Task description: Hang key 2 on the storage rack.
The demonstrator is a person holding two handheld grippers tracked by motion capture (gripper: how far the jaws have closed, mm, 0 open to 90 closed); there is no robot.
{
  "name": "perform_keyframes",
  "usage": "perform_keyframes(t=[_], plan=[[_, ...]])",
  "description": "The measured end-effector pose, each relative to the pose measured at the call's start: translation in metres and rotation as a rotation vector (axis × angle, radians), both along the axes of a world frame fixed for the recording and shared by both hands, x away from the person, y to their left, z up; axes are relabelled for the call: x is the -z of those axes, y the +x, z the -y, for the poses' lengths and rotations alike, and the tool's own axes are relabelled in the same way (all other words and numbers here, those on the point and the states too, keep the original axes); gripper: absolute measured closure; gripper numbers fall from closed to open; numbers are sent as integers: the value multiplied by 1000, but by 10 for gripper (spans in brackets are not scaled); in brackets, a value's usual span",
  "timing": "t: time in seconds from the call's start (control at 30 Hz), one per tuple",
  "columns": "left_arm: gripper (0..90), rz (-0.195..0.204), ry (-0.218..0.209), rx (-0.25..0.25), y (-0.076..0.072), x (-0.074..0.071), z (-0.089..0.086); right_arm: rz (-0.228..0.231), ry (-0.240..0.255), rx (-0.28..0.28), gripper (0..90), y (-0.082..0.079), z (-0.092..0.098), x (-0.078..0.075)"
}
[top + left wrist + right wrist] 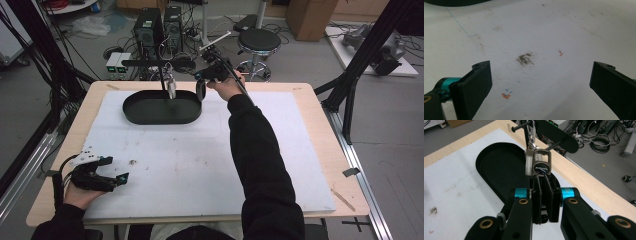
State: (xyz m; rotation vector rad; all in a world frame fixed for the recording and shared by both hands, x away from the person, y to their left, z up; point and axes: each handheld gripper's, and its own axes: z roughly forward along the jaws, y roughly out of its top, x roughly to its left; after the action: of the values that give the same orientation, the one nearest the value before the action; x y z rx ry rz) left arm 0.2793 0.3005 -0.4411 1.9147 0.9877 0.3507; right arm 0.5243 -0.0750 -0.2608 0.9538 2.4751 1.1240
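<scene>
The right gripper (pixel 543 185) was clenched on the lower edge of a keychain (pixel 539 163), which hung from a black stand (pixel 161 65) above the black tray (pixel 145 116), probably to unhook it. The left gripper (pixel 540 82) rested released on the bench (pixel 320 145).

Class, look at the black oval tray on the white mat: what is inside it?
The black oval tray looks bare inside. A keychain hangs on the stand above it; the shut right gripper is just below the keychain and covers part of the tray floor.
</scene>
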Motion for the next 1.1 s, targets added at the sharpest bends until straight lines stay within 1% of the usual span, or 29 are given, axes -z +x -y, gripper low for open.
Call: perform_keyframes(t=[0.07,0.13,0.23,0.27,0.37,0.43,0.53,0.6,0.7,0.8,1.0,1.1], plan=[[48,0,-1,0,0,0,0,9,-12,-1,853,2,-5,0],[48,0,-1,0,0,0,0,14,-19,10,853,4,-9,1],[48,0,-4,3,0,0,0,48,-69,21,852,6,-14,4],[48,-1,-2,3,0,0,0,50,-92,26,852,8,-17,8],[48,-1,-4,3,0,0,0,51,-131,31,850,10,-22,14],[48,-2,-4,3,0,0,0,52,-132,41,849,11,-25,17],[48,-3,-4,3,1,0,0,69,-135,58,848,11,-30,19],[48,-3,-4,3,1,0,0,82,-158,80,847,12,-34,22],[48,-4,-4,2,0,0,0,88,-177,118,846,15,-37,26],[48,-6,-2,5,1,0,0,96,-173,146,845,18,-39,29],[48,-6,-3,4,1,1,-1,95,-155,226,839,25,-42,34],[48,-6,-2,6,1,1,-1,93,-145,243,827,27,-44,37]])
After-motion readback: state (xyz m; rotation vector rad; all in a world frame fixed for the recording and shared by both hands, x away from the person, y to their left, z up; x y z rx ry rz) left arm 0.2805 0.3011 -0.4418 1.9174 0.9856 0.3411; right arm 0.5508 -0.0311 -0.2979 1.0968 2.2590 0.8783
